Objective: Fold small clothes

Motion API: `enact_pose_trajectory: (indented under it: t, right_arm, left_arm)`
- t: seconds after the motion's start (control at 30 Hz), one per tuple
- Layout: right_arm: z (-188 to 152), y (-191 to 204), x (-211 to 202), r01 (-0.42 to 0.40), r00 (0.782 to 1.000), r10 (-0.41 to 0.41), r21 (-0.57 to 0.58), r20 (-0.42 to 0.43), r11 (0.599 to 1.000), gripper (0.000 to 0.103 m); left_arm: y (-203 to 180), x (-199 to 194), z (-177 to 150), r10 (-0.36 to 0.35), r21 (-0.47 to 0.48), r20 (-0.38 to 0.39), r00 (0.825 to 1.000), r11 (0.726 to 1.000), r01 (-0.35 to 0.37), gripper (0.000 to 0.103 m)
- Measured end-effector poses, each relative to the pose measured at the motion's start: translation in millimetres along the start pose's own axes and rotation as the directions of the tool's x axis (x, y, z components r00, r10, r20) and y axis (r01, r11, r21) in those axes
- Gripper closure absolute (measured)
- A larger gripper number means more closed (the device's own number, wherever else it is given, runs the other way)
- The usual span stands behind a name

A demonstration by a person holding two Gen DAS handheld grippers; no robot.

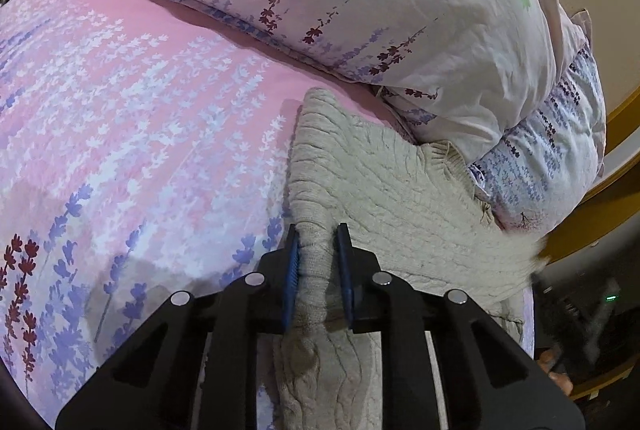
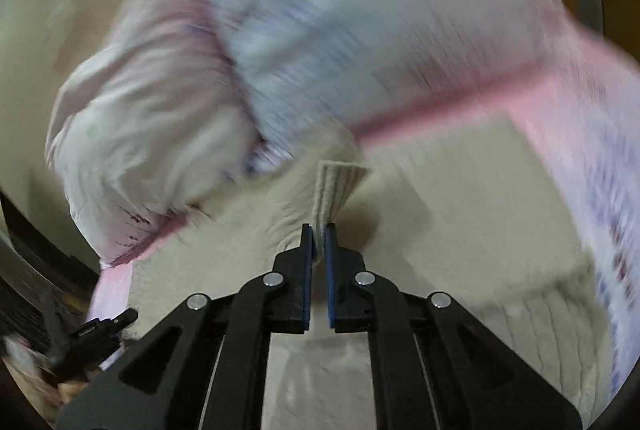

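Observation:
A cream cable-knit sweater (image 1: 404, 198) lies on a pink bedsheet with a purple flower print (image 1: 140, 102), its far side against the pillows. My left gripper (image 1: 318, 236) is shut on a bunched fold of the knit at the sweater's left edge, blue pads pressing both sides. In the right wrist view, blurred by motion, the same sweater (image 2: 460, 206) spreads below. My right gripper (image 2: 319, 230) is shut on a ribbed cuff (image 2: 338, 186) that sticks up past its tips.
Two white pillows with purple and maroon flower sprigs (image 1: 360, 2) are stacked at the head of the bed, one (image 1: 560, 166) right beside the sweater. A yellow wooden bed frame (image 1: 616, 134) curves along the right. The other handheld tool shows blurred at the right edge (image 1: 576, 314).

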State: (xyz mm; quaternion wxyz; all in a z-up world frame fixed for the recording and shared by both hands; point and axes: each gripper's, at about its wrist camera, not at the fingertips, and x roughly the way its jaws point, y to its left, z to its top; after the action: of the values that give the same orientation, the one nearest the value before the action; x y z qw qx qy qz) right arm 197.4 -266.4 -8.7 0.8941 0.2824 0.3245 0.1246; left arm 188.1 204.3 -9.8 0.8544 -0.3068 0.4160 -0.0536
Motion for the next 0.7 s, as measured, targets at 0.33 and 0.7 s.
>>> enact_pose_trajectory:
  t: [0.33, 0.7]
  right_arm:
    - [3, -57, 22, -0.136, 0.983, 0.164, 0.275, -0.081, 0.952, 0.074]
    - [-7, -52, -1, -0.070, 0.997, 0.075, 0.192, -0.018, 0.979, 0.097]
  left_arm:
    - [1, 1, 1, -0.004, -0.041, -0.010, 1.000, 0.999, 0.003, 0.084]
    - [5, 3, 0, -0.004, -0.037, 0.001, 1.000, 0.999, 0.004, 0.092]
